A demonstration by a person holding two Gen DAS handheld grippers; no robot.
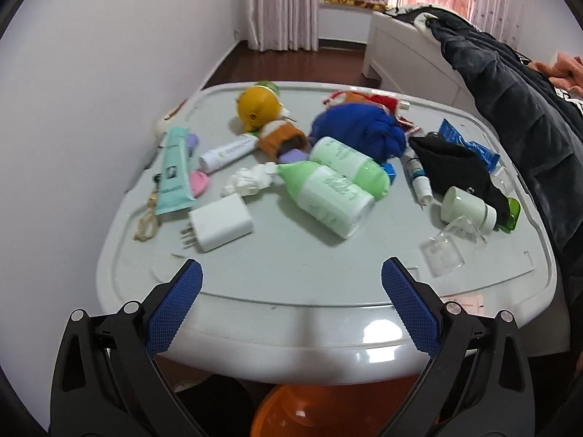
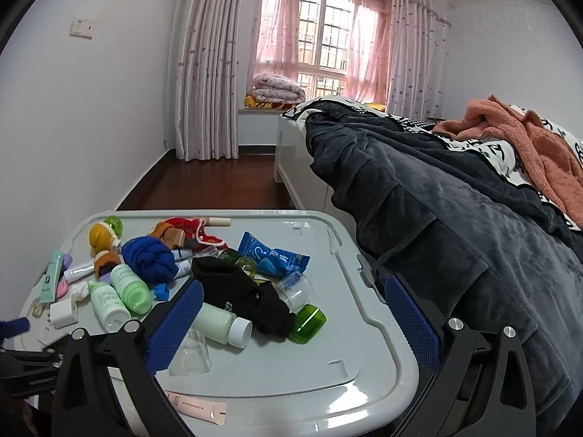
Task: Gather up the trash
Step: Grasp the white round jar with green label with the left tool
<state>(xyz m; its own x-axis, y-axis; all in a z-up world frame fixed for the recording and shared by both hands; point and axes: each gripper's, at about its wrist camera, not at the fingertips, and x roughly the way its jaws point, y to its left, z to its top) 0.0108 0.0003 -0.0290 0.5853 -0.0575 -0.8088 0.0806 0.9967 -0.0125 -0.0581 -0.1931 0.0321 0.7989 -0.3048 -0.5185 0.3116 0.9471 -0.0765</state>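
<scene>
Bedroom light falls through pink curtains onto your grey plastic desk [image 1: 328, 291], a smooth, rounded lid-like surface with a raised rim, set beside a bed draped in a dark plush blanket [image 2: 437, 218]. Your left gripper [image 1: 291, 273] hangs over the near edge with its blue, cross-hatched fingers [image 1: 175, 306] spread wide apart and holding nothing. Your right gripper [image 2: 295, 298] is likewise spread, empty, above the desk's right side.

The crumpled white tissue [image 1: 249, 180] lies left of centre, soft and wadded, its long axis running roughly left to right, touching the pointed cap of a green-and-white bottle [image 1: 328, 196]. The crinkled blue foil wrapper [image 2: 271, 255] lies at the back right, its length slanting from far left to near right.

A hard white charger [image 1: 218, 227] sits just near the tissue. Only your left view shows the orange bin [image 1: 320, 411] below the desk; only your right view shows the window [image 2: 324, 51] and a pink label strip [image 2: 198, 409] on the front rim.
</scene>
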